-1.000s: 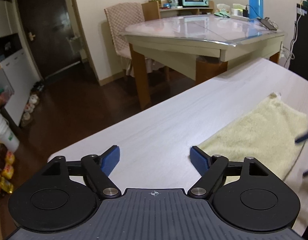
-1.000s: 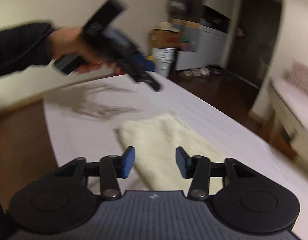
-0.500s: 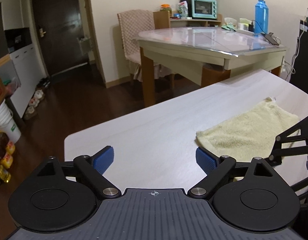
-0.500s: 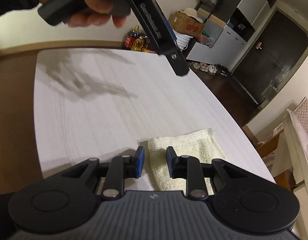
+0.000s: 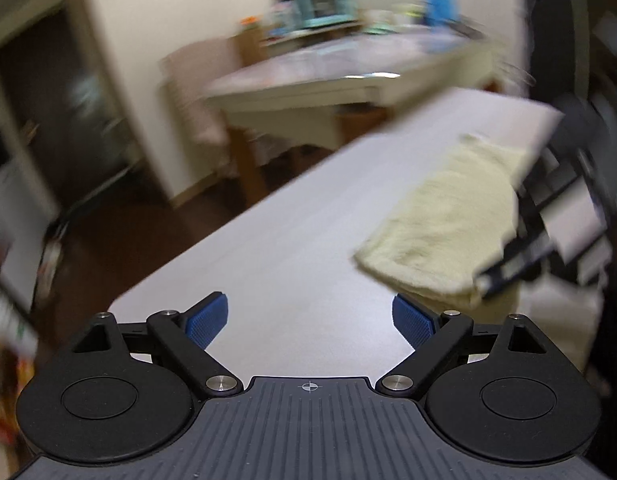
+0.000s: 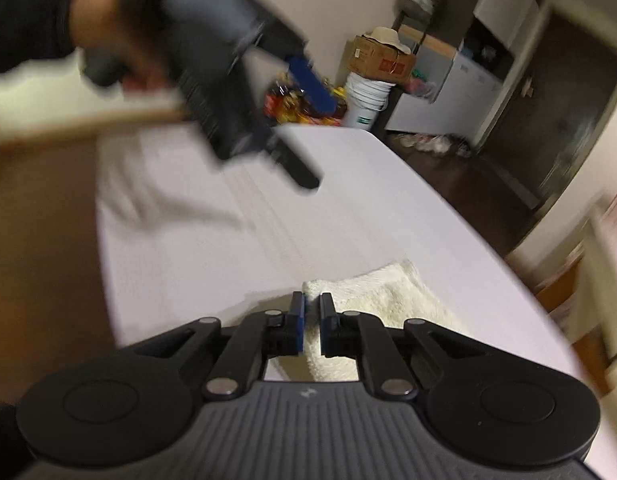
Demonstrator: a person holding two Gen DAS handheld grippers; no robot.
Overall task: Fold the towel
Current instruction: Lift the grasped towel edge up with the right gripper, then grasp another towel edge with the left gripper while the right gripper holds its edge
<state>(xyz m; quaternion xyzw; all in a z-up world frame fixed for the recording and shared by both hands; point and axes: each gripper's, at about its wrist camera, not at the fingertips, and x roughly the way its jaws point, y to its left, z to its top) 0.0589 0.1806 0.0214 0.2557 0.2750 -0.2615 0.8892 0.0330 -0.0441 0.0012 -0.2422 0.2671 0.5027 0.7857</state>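
A pale yellow towel lies on the white table, to the right in the left wrist view. My left gripper is open and empty above the table, left of the towel. It also shows, blurred, in the right wrist view. My right gripper is shut on the towel's near edge, with cloth pinched between the blue pads. It appears blurred at the towel's right edge in the left wrist view.
A dining table with a chair stands beyond the white table. A dark door, a white bucket, a cardboard box and bottles are across the room.
My right gripper has closed from a narrow gap onto the towel's edge. My left gripper has swung down towards the table and opened a little wider; both views are blurred by motion.
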